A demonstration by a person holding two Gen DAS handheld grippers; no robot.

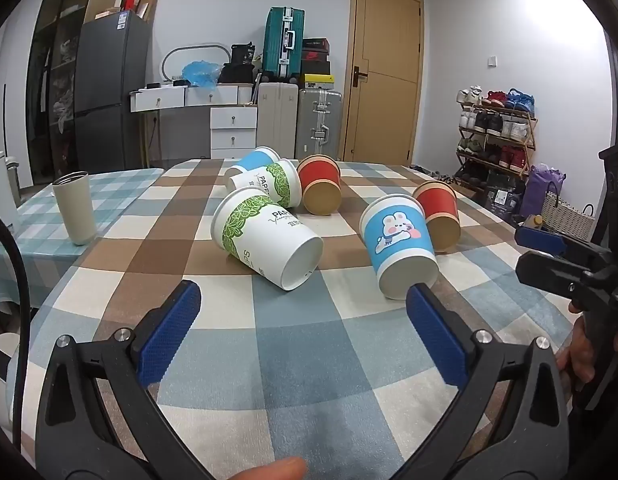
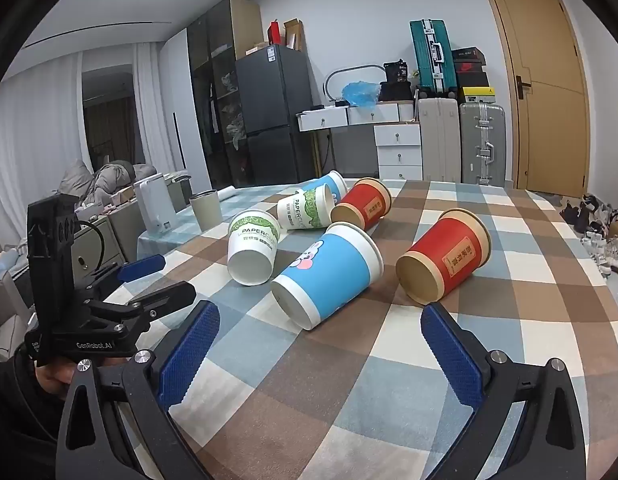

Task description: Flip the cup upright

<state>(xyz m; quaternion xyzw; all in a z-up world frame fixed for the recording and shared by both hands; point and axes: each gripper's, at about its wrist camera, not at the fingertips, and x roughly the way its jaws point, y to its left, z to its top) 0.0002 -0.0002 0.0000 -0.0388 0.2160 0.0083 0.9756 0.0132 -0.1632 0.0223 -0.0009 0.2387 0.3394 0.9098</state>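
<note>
Several paper cups lie on their sides on the checked tablecloth (image 1: 309, 352). Nearest are a white cup with green leaves (image 1: 265, 240) (image 2: 253, 252), a blue rabbit cup (image 1: 399, 244) (image 2: 329, 276) and a red cup (image 1: 439, 214) (image 2: 445, 256). Behind lie another green-leaf cup (image 1: 269, 188), a blue cup (image 1: 255, 160) and a red cup (image 1: 321, 184). My left gripper (image 1: 305, 300) is open and empty, just short of the green-leaf and rabbit cups. My right gripper (image 2: 321, 324) is open and empty, its jaws on either side of the rabbit cup's base and short of it.
A beige tumbler (image 1: 75, 208) stands upright at the table's left. The left gripper shows in the right wrist view (image 2: 149, 280) at the table's left edge. Suitcases (image 1: 283, 48), white drawers (image 1: 233, 124), a fridge (image 1: 109, 92) and a shoe rack (image 1: 497, 132) stand behind.
</note>
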